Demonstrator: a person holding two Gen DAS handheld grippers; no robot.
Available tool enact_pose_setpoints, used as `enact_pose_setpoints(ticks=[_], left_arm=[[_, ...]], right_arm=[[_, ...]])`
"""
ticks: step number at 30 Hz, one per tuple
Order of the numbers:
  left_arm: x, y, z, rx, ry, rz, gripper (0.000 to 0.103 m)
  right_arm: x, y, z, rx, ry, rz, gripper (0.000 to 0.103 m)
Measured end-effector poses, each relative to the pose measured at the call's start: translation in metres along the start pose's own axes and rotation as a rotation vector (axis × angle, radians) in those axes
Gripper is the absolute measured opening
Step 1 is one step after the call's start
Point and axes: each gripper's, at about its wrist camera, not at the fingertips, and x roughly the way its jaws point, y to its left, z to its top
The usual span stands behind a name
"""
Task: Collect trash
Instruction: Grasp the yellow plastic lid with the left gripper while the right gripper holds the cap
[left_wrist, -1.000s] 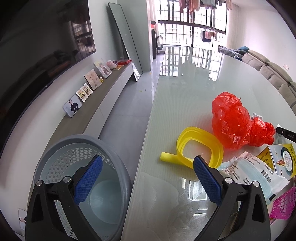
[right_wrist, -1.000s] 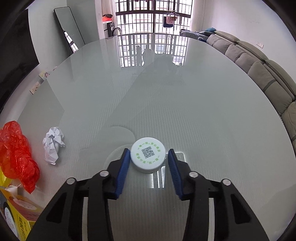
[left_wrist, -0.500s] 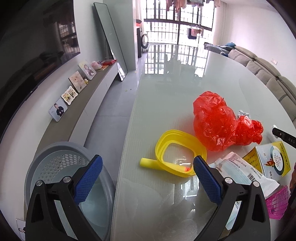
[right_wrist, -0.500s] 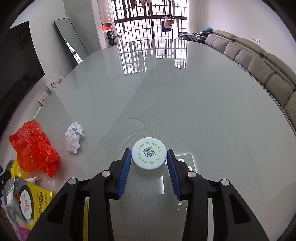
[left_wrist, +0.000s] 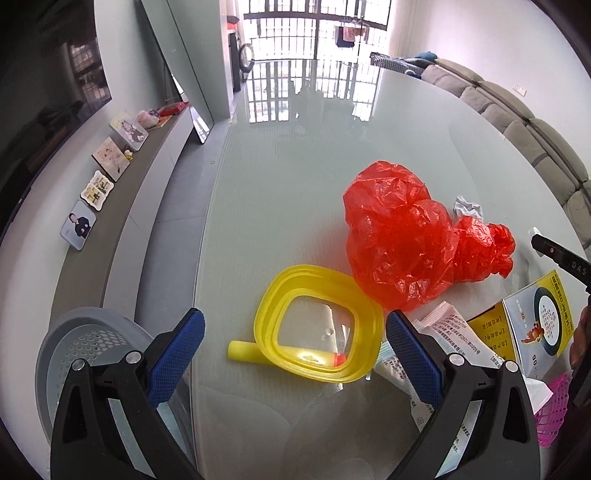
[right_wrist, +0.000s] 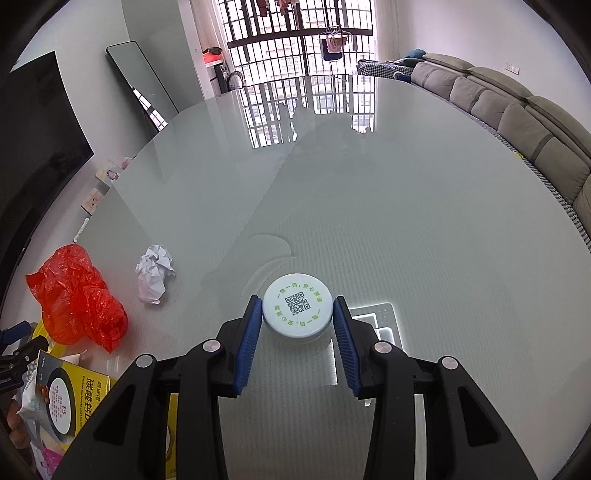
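Glass table (right_wrist: 406, 221) | our right gripper (right_wrist: 297, 314) pinches white lid (right_wrist: 297, 308) | left gripper (left_wrist: 295, 354) spread — red bag (left_wrist: 399, 236), paper wad (right_wrist: 155, 273) beside bag, uncollected

Grey sofa (right_wrist: 517, 110), leaning mirror (right_wrist: 144, 88), 4 framed photos (left_wrist: 110, 158) on ledge.

Each hand-held gripper (left_wrist: 293, 354) has black arms, silver screws, blue ribbed pads (right_wrist: 245, 350).

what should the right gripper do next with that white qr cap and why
Probably lift it and carry it left toward the grey basket. The right gripper looks shut on the white cap, both blue pads against its sides, so the grasp seems made, and the cap appears barely off the glass table.
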Motion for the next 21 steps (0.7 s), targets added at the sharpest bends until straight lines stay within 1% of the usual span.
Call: enact_pose_setpoints(ticks=[5,11,14,16,19,21], left_arm=[[0.010,-0.002,0.003,0.022,0.035,0.006,0.097],[0.024,0.002,0.003,0.026,0.075,-0.008,0.097],[0.027,0.005,0.004,0.011,0.074,-0.032,0.097],[0.027,0.005,0.003,0.014,0.060,-0.034,0.096],[0.027,0.005,0.002,0.026,0.047,-0.048,0.090],[0.024,0.002,0.001,0.028,0.045,-0.077,0.077]], right_arm=[[0.000,0.002,0.001,-0.002,-0.001,0.005,0.039],[0.000,0.001,0.000,-0.005,0.005,0.012,0.039],[0.000,0.001,0.000,-0.008,0.006,0.012,0.039],[-0.001,0.002,0.001,-0.009,0.005,0.011,0.039],[-0.002,0.000,0.000,-0.010,0.005,0.012,0.039],[-0.002,0.001,0.000,-0.010,0.007,0.012,0.039]])
